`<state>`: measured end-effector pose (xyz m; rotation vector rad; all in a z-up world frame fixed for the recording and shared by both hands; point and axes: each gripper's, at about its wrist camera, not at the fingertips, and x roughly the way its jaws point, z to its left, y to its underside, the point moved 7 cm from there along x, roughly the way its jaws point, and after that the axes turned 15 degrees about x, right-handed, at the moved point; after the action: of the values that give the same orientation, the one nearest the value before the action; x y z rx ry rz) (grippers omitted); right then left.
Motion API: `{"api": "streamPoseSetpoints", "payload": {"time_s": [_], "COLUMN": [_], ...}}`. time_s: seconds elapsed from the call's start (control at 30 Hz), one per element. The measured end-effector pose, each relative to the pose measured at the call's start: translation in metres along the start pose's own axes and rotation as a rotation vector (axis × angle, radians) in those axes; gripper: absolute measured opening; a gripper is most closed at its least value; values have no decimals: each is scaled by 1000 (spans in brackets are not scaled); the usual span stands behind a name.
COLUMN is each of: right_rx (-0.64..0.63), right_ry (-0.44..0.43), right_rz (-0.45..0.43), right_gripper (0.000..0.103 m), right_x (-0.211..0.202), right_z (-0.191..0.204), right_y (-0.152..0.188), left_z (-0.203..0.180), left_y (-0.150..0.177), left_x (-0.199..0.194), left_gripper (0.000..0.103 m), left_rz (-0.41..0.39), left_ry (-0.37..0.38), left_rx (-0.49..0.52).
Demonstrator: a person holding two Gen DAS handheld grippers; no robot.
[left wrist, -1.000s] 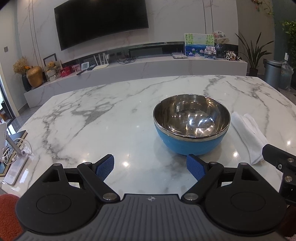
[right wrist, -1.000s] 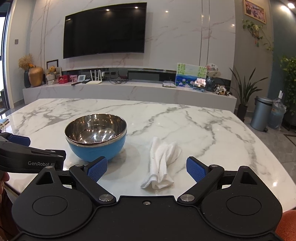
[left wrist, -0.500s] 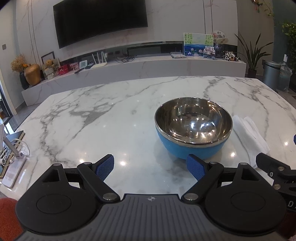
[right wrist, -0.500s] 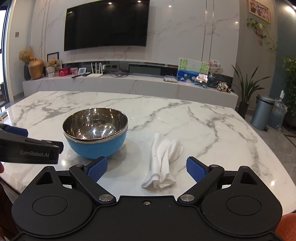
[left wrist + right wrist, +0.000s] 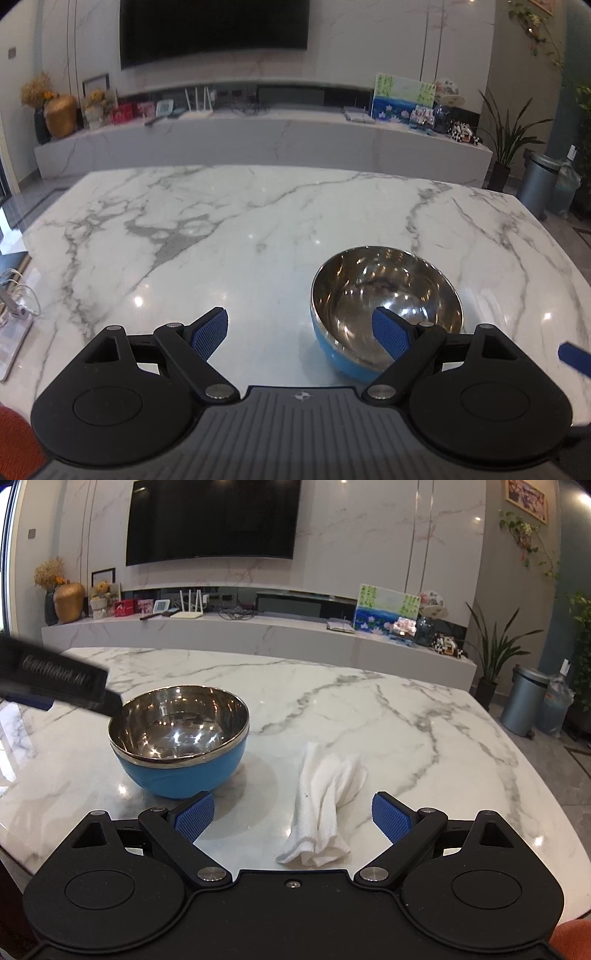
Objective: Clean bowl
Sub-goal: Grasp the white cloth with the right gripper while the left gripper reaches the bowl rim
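Nearest, right tongs (image 5: pixel 291 816): jaws spread wide, nothing between them, poised low over the near edge of the counter (image 5: pixel 424 716). Directly ahead, inside the span of those jaws, a white cloth (image 5: pixel 325 805) — crumpled, folded lengthwise, lying flat on the marble; judged light, limp and compressible, it should pinch easily anywhere along its bunched near end, though a loose fold may trail. Left tongs (image 5: pixel 301 334): likewise spread wide and empty, with the right-hand pad seen against the bowl's near rim; whether it touches the rim cannot be told. Bowl (image 5: pixel 179 738): upright on the counter, just to the left of the cloth and apart from it, steel-lined inside, blue outside, seemingly empty. Judged rigid and fairly light, with a polished, slippery wall and a rounded base — likely to skate or spin on smooth marble when wiped. The best hold looks to be the rim, one pad inside and one outside, to steady it while the cloth works the interior. Beyond: bare veined marble, then a long low cabinet (image 5: pixel 258 635) with ornaments, and a dark wall screen (image 5: pixel 212 518).
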<state>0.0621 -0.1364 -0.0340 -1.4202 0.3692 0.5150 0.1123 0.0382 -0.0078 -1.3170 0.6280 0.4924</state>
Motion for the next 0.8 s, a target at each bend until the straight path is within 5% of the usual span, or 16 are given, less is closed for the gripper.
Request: {"api": "streamPoseSetpoints", "payload": {"time_s": [0.2, 0.47, 0.8], "right_rx": [5, 12, 32], "right_ry": [20, 44, 72], "right_rz": [21, 87, 182], "right_gripper": [91, 65, 54], "right_x": [12, 39, 69], "right_z": [-4, -9, -15], "right_y": [-7, -9, -4], "left_z": [-5, -7, -9], "left_y": [0, 8, 5], "left_x": [25, 43, 56], "left_gripper": [81, 67, 66], "left_rz": [95, 175, 195], "left_ry": [62, 137, 92], "left_rx": [-2, -38, -4]}}
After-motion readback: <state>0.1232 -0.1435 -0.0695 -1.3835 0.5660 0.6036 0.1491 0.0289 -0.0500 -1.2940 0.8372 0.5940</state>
